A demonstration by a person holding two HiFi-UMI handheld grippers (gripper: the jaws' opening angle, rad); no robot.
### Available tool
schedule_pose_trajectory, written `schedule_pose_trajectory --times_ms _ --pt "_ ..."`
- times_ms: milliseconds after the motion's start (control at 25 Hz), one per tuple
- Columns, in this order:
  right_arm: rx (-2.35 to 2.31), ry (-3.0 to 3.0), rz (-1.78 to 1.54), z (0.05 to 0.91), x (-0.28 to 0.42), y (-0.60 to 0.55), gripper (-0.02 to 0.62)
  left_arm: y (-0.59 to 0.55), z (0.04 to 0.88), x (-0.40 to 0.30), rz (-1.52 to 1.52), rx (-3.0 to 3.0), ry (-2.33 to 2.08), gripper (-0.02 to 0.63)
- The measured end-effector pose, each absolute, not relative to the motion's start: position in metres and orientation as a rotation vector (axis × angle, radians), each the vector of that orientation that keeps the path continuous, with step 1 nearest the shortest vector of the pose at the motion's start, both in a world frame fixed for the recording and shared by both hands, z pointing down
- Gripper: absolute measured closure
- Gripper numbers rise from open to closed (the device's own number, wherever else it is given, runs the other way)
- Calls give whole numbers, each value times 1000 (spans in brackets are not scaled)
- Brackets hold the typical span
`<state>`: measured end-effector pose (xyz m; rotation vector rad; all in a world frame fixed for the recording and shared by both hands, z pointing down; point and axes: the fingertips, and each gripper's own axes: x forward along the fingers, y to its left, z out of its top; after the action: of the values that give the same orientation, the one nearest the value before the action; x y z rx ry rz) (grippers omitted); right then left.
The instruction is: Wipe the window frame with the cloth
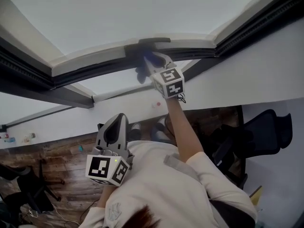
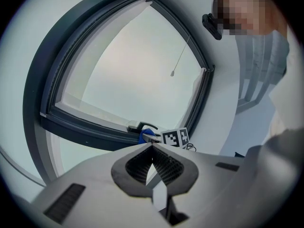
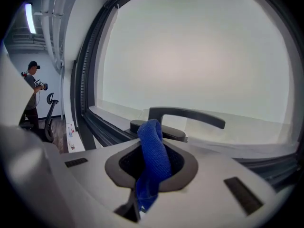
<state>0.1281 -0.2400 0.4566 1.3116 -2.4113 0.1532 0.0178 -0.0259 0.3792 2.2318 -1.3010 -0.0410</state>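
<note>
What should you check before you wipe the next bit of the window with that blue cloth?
1. Grip on the blue woven cloth: ok. The right gripper has its jaws shut on it.
2. Enough cloth sticking out: ok. A fold pokes out past the jaw tips.
3. Cloth touching the dark grey window frame: cannot tell. Its tip is close to the handle's base.
4. Wiping path free: probably not ok. The black lever handle lies right ahead of the cloth.
5. The left gripper out of the way: ok. It is shut, empty and held low by the person's chest.
</note>
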Motion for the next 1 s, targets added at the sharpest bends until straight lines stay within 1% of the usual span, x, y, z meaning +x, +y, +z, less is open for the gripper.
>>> schedule_pose_trajectory --times_ms 480,1000 --pt "1421 -2364 161 458 181 -244 541 -28 377 46 24 2304 -1236 601" --pt "1477 -2317 123 459 196 -246 541 -36 368 42 3 2363 -1212 601"
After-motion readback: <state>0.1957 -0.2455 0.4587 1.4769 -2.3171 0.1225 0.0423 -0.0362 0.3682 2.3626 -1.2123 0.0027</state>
